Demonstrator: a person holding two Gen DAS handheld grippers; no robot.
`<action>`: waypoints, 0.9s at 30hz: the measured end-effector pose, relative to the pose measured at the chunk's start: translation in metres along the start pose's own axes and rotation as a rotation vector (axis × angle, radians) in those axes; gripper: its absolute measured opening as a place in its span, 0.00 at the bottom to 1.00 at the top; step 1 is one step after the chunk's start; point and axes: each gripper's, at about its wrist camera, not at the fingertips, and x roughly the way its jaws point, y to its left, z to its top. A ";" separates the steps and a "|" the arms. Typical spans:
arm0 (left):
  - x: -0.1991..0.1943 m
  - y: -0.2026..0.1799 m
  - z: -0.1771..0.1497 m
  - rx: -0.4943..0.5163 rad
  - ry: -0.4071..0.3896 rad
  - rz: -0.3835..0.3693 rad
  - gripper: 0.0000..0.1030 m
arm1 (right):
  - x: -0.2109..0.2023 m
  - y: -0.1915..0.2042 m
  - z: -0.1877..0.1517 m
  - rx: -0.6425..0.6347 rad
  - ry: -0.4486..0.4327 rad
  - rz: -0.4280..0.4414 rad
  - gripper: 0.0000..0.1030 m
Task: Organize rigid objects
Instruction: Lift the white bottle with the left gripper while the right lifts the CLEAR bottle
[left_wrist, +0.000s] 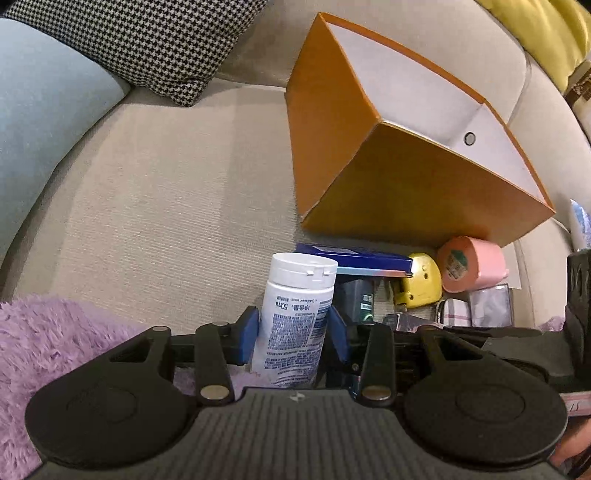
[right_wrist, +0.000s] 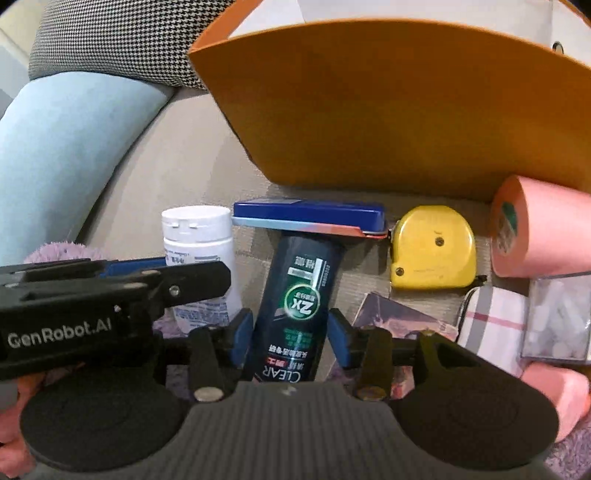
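The left gripper holds the white bottle by the lower part of its body, the blue pads pressed on both sides of the label. The bottle stands upright at the edge of the sofa seat, just beside the purple fluffy cloth. It looks like light, stiff plastic with a smooth label, so I judge it will not deform, but it may slip if the grip is too loose. The middle of the body seems the best place to hold it.

The right gripper has the dark shampoo bottle between its pads. A small gap shows on both sides, so I believe the pads are not pressing on it. This bottle lies on the seat, its far end under the blue tin case. It is probably heavier and glossy; a hold across the round body is sensible.

I count one white bottle, one dark bottle, one blue case, one yellow tape measure, one pink roll, one clear box with white pieces, and one orange box, open at the top, behind them.
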 end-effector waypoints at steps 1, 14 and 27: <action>0.001 0.000 0.001 -0.001 0.000 0.002 0.45 | 0.000 -0.003 0.000 0.013 0.000 0.012 0.45; -0.026 -0.006 -0.010 0.007 -0.096 -0.051 0.20 | -0.056 -0.009 -0.019 0.010 -0.120 0.023 0.42; -0.021 -0.011 -0.009 -0.001 -0.089 0.093 0.30 | -0.099 -0.017 -0.037 0.030 -0.231 0.019 0.40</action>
